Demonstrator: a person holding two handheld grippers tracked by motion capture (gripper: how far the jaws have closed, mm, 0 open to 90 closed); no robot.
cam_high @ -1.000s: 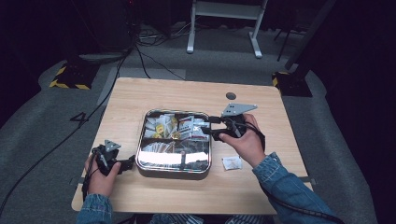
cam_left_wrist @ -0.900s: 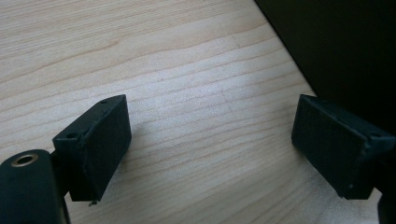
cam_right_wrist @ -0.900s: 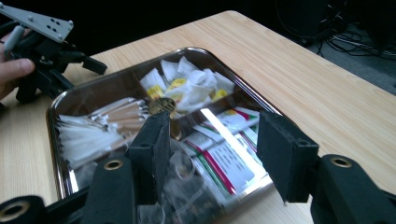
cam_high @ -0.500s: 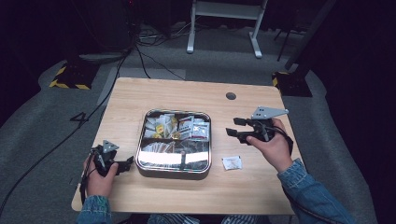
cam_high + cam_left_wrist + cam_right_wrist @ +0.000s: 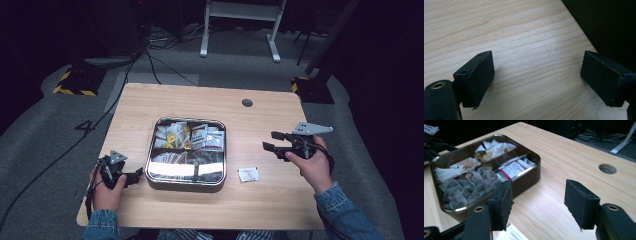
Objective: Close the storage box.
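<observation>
One small white sachet (image 5: pixel 248 174) lies on the pale wooden table (image 5: pixel 200 102), just right of the square metal tin of packets (image 5: pixel 186 176). Since a second ago the right gripper (image 5: pixel 270 141) has drawn back from the tin to the right, empty and spread wide, so a placement looks finished. One left gripper (image 5: pixel 136 176) rests beside the tin, its jaws apart too.

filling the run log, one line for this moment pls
left hand-held gripper: open, empty | right hand-held gripper: open, empty | packet: on table beside tin
</observation>
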